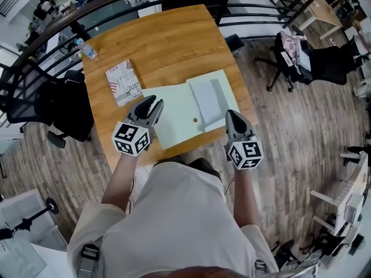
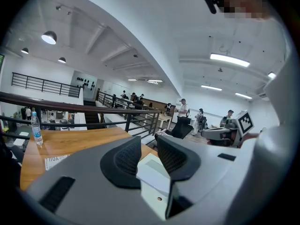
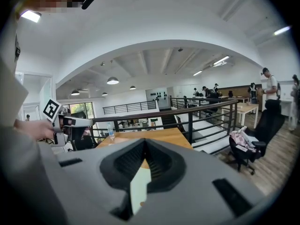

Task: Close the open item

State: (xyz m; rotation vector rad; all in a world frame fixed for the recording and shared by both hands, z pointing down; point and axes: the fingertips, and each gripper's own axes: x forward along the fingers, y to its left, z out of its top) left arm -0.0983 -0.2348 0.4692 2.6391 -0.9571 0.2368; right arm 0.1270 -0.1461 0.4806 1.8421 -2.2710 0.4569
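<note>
Getting ready to shut the open green folder [image 1: 174,120]

It lies flat by the near edge of the table [image 1: 168,39], and we hold both grippers just over it. The left gripper [image 1: 153,106] has its fingers apart, the right gripper [image 1: 231,114] has them together, and both are empty. Next we must lift one flap, maybe the left, and fold it over. A booklet [image 1: 123,81] and a bottle [image 1: 87,50] sit near the far left corner. Railings and chairs stand around.

Water bottle [image 1: 87,50], patterned booklet [image 1: 124,81]
</note>
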